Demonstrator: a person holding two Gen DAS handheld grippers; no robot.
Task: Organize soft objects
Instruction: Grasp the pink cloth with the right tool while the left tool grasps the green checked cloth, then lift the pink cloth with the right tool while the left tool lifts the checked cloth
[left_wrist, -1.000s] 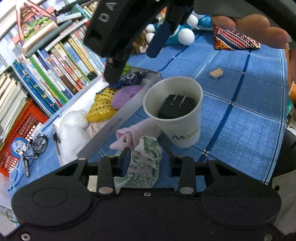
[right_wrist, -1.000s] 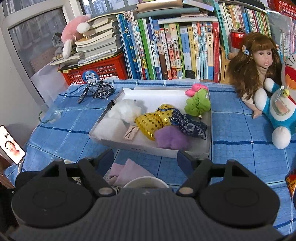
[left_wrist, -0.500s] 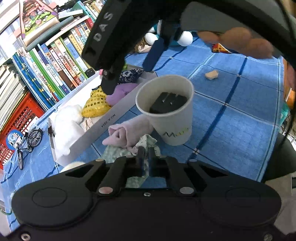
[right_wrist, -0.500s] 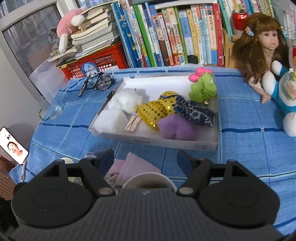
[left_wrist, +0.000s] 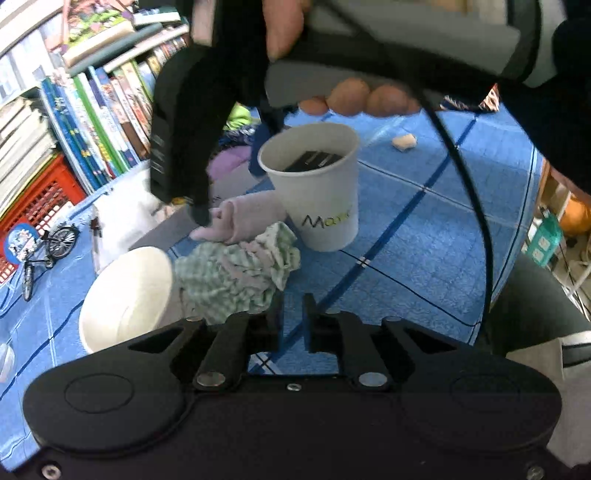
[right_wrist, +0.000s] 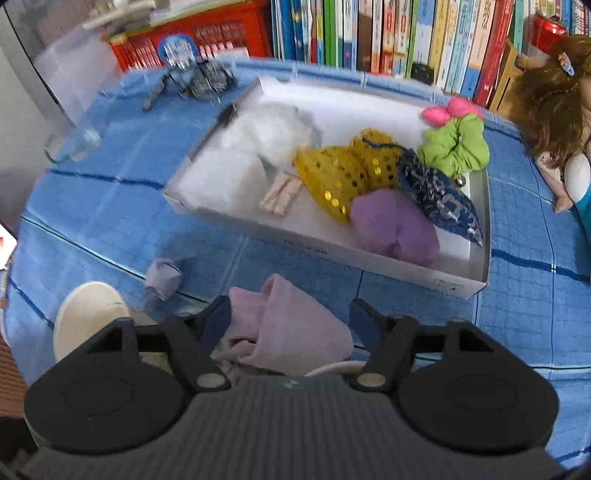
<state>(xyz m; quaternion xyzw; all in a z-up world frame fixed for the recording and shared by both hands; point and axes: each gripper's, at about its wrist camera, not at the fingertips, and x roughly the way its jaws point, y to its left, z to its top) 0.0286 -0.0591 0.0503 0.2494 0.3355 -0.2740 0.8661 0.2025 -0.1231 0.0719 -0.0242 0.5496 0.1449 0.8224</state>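
Right gripper (right_wrist: 290, 317) fingers apart, pink cloth (right_wrist: 291, 332) between them; left gripper (left_wrist: 291, 314) nearly together, empty, checked cloth (left_wrist: 236, 277) just left of tips

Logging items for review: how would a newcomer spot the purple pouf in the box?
Find the white box on the blue checked cloth before the bookshelf. Along its near wall, towards the right end, lies the purple pouf. It alone is plain and matte, beside a yellow sequinned pouch and a patterned navy pouch.
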